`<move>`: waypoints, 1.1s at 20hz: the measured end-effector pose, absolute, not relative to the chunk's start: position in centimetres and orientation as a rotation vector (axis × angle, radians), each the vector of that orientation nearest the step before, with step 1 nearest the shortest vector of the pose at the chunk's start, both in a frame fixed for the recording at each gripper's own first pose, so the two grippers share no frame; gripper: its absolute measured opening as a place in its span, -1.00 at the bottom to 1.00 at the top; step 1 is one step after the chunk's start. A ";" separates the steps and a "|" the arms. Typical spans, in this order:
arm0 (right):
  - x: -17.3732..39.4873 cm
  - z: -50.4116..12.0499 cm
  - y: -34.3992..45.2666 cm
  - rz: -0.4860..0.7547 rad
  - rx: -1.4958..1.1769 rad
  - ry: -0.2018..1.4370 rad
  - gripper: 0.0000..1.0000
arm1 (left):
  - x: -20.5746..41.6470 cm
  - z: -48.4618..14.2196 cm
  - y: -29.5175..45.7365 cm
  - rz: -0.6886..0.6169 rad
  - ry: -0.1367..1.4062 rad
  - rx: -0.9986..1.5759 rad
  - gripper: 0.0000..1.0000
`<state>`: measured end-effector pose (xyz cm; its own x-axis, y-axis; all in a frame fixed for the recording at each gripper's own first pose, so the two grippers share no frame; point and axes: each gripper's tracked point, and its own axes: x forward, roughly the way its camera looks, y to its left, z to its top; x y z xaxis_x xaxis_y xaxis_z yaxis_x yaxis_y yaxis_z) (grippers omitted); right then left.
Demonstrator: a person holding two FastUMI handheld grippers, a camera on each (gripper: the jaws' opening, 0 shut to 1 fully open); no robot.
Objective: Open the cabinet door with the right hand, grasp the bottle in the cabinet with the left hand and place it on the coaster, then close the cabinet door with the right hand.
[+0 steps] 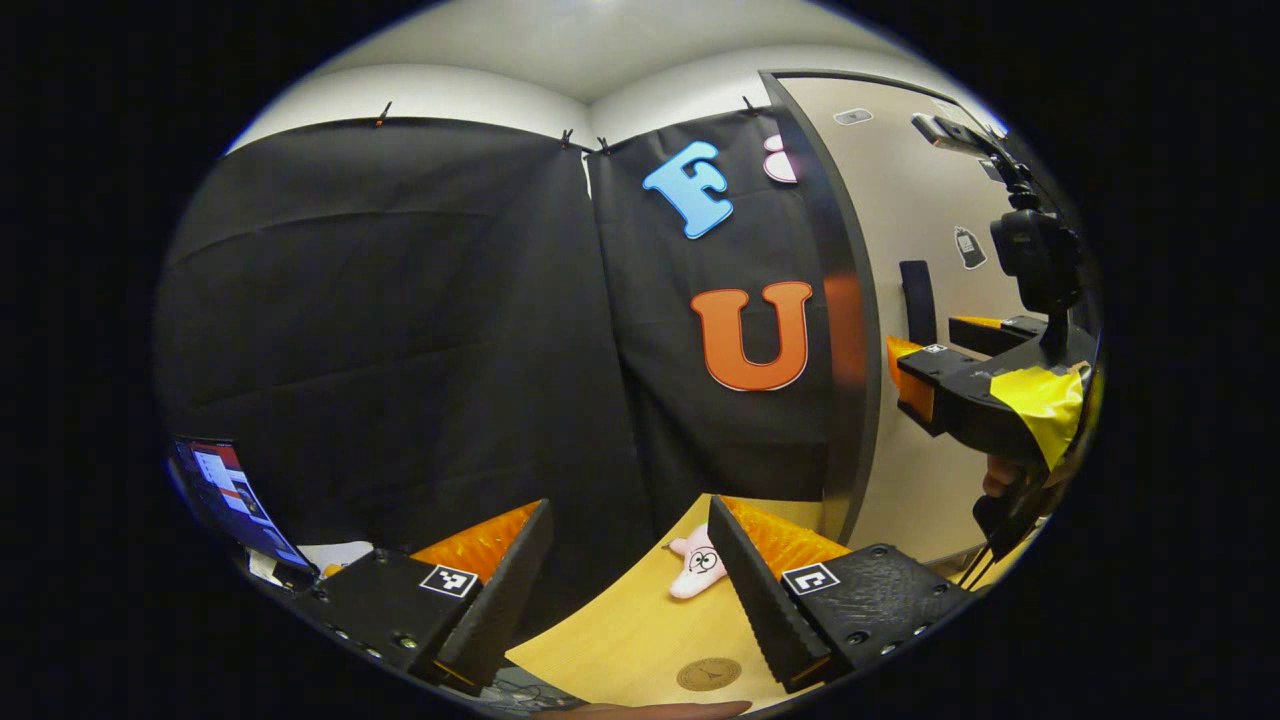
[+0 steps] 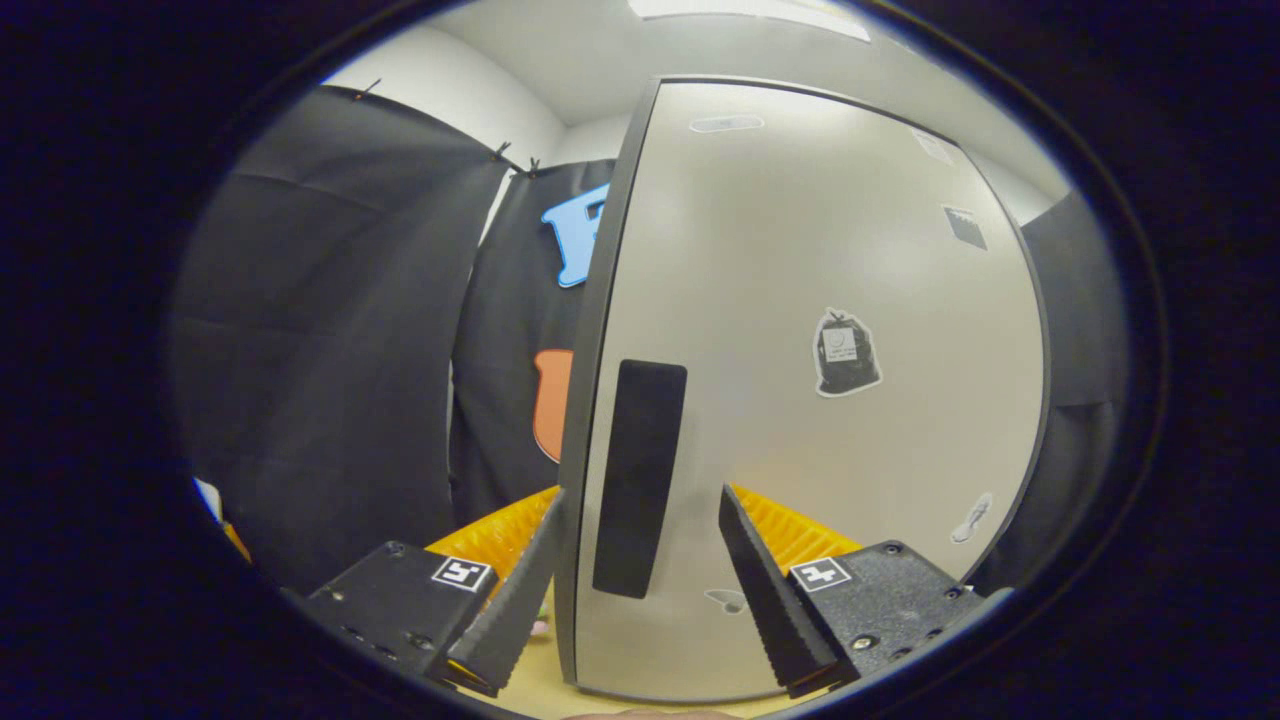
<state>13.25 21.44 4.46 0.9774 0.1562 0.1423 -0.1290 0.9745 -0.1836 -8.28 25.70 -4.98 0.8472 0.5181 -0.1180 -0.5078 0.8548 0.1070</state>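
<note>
Two claws, one cabinet door, one door handle, one coaster, one plush toy, one screen.

Left gripper view: the left claw (image 1: 630,590) hangs over a wooden surface (image 1: 640,640), fingers spread wide, nothing between them. One round brown coaster (image 1: 709,674) lies on the surface near the bottom edge, between the fingertips in the picture, bare. One pink star-shaped plush toy (image 1: 697,563) lies farther back on the surface, beside the right finger. A lit screen (image 1: 232,497) stands at the far left. The cabinet door (image 1: 920,330) stands at right, pale with a dark edge frame. The right claw (image 1: 925,365) is seen from the side, close to the door near the dark handle; a hand (image 1: 1000,475) grips it from below. Whether it touches the door cannot be told here.

Right gripper view: the right claw (image 2: 640,590) faces the door (image 2: 830,400) straight on, fingers spread wide, holding nothing. The one dark upright handle (image 2: 640,478) sits between the two fingers in the picture; contact cannot be told. Several small stickers dot the door, the largest a dark bag-shaped sticker (image 2: 846,352) mid-panel. The door looks shut, so the bottle is hidden from both cameras.
</note>
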 end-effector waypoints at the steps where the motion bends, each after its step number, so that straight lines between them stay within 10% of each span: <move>1: 13.7 4.3 21.4 0.130 -0.164 -0.151 0.86 | -8.4 -5.2 25.9 0.548 0.148 0.072 0.92; 5: 14.2 4.2 21.6 0.110 -0.133 -0.158 0.60 | -8.4 -5.8 26.5 0.548 0.159 0.080 0.91; 8: 13.8 4.1 22.4 0.100 -0.167 -0.159 -0.23 | -7.7 -5.5 26.0 0.521 0.147 0.086 0.92; 22: 11.0 2.9 22.1 0.121 -0.201 -0.130 -0.33 | -6.2 -5.8 25.0 0.429 0.114 0.065 0.89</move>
<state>10.97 22.13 2.88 0.9843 0.1329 0.1164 -0.1069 0.9725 -0.2069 -6.19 25.02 -5.82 0.9030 0.4188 -0.0962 -0.4115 0.9073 0.0867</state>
